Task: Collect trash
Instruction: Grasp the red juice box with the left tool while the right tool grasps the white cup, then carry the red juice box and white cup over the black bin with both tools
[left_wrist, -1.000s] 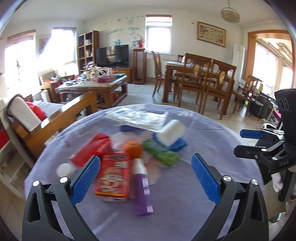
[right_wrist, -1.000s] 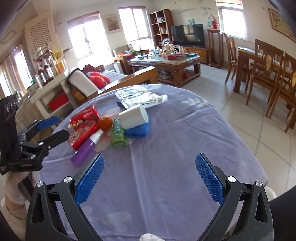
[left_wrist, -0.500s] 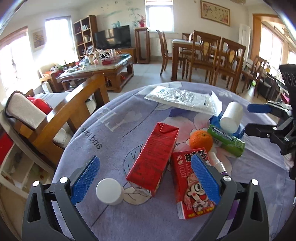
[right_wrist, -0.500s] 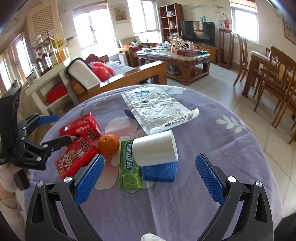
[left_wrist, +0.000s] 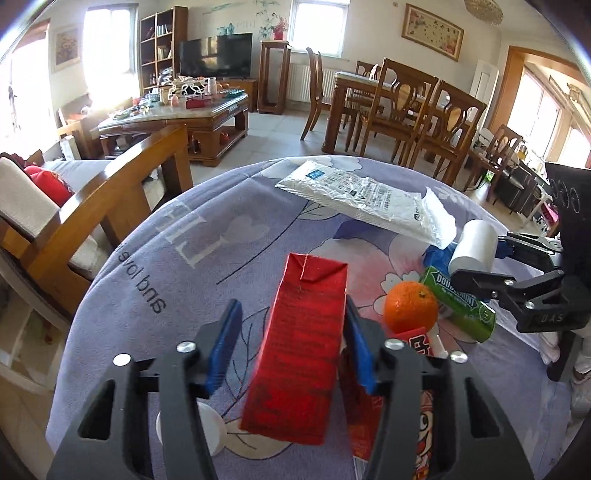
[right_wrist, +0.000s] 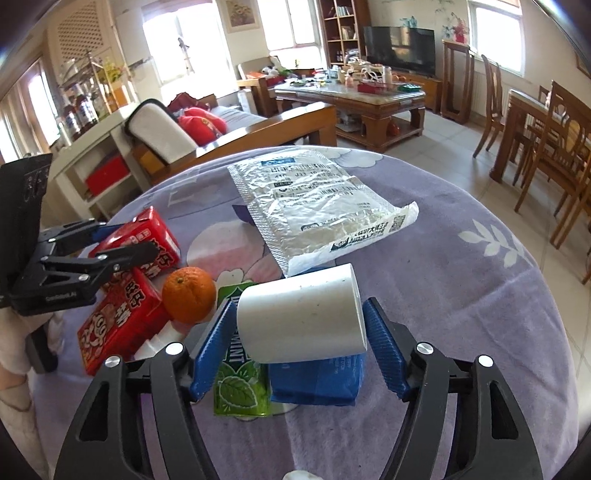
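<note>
My left gripper (left_wrist: 291, 347) stands around a red carton (left_wrist: 301, 343) lying on the purple tablecloth. Its right pad touches the carton; the left pad is a little apart from it. My right gripper (right_wrist: 297, 347) stands around a white paper cup (right_wrist: 301, 319) lying on its side on a blue packet (right_wrist: 317, 380). Its pads are close to both ends of the cup with small gaps. A green gum pack (right_wrist: 238, 376), an orange (right_wrist: 189, 294), a second red carton (right_wrist: 118, 330) and a silver foil bag (right_wrist: 314, 205) lie near.
A white lid (left_wrist: 210, 432) lies under my left gripper. The round table's edge (right_wrist: 546, 295) drops off to the tiled floor. A wooden sofa (left_wrist: 110, 206) stands left of the table, with dining chairs (left_wrist: 413, 107) behind.
Both grippers moved forward and down and narrowed. The left now straddles the red carton; the right now straddles the white cup.
</note>
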